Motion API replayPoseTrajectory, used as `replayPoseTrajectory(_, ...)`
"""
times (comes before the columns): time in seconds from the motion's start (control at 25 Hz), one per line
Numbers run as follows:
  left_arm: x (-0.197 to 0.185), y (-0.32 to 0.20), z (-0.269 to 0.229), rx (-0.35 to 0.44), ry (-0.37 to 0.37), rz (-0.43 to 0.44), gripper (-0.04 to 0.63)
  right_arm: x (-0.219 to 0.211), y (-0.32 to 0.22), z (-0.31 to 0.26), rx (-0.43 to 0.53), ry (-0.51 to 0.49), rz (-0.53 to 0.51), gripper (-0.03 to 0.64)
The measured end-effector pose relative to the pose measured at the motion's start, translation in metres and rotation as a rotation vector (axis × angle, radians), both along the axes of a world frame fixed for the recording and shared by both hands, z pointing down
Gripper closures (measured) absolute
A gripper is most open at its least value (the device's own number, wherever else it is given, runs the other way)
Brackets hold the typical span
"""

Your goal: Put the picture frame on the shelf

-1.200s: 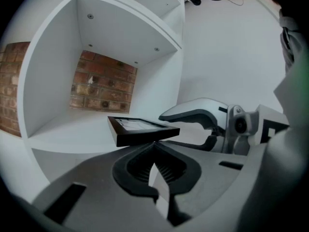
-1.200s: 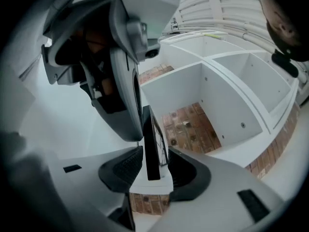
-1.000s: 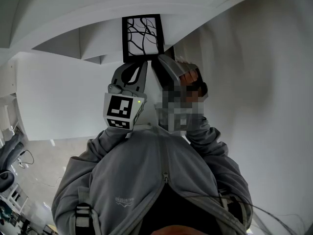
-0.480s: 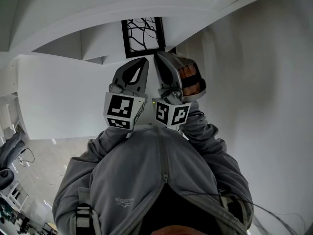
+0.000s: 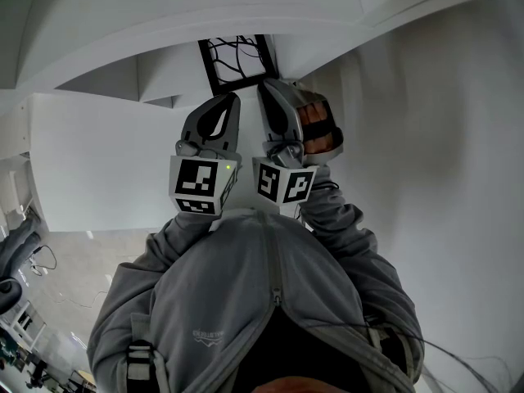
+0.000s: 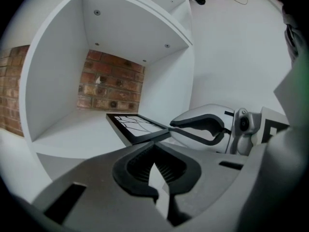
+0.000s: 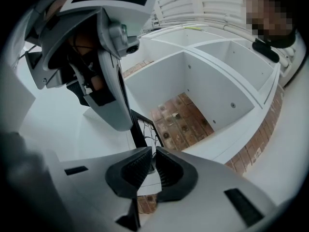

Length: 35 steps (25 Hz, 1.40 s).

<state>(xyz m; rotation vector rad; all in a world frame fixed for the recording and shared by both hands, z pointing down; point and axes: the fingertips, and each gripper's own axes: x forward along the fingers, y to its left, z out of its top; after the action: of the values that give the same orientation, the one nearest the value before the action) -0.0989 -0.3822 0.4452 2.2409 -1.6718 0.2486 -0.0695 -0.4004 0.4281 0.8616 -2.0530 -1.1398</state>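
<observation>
The black picture frame [image 5: 235,56] with a branch drawing lies tilted at the mouth of a white shelf cubby [image 5: 155,68]. In the left gripper view the frame [image 6: 135,126] hovers just over the cubby floor [image 6: 72,134]. My left gripper [image 5: 235,97] is shut, its tips at the frame's near edge. My right gripper [image 5: 264,85] sits right beside it, and its jaws [image 6: 171,127] pinch the frame's near corner. In the right gripper view the frame's edge [image 7: 144,129] runs down between my nearly shut pads [image 7: 166,168], with the left gripper's finger [image 7: 113,95] just to the left.
The shelf is a white unit of open cubbies [image 7: 212,81] with a red brick wall [image 6: 111,83] showing through the back. Cubby side walls [image 6: 169,81] stand close on both sides. A person's grey-sleeved arms [image 5: 327,219] hold both grippers.
The right gripper moved in beside the left and closed on the frame's corner. Both grippers and the frame rose slightly toward the shelf.
</observation>
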Motion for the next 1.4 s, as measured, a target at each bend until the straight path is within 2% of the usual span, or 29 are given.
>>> replayPoseTrajectory(0.28, -0.008, -0.006, 0.002, 0.004, -0.01, -0.022, 0.588, -0.003, 0.0, 0.004, -0.009, -0.002, 0.001, 0.572)
replayPoseTrajectory(0.48, -0.006, -0.012, 0.003, 0.008, -0.035, -0.006, 0.588, -0.001, 0.001, 0.007, -0.024, 0.003, 0.008, 0.571)
replayPoseTrajectory(0.68, -0.007, -0.01, -0.002, 0.014, -0.037, -0.024, 0.588, 0.004, 0.007, 0.0, -0.038, -0.036, 0.023, 0.571)
replayPoseTrajectory(0.92, -0.004, 0.008, -0.022, 0.061, -0.058, -0.036, 0.588, 0.01, 0.019, -0.025, -0.072, -0.167, 0.047, 0.585)
replayPoseTrajectory(1.16, 0.001, 0.038, -0.05, 0.13, -0.079, -0.061, 0.588, 0.025, 0.041, -0.059, -0.113, -0.348, 0.065, 0.591)
replayPoseTrajectory(1.4, 0.01, 0.065, -0.079, 0.225, -0.096, -0.079, 0.589, 0.044, 0.061, -0.082, -0.21, -0.546, 0.067, 0.591)
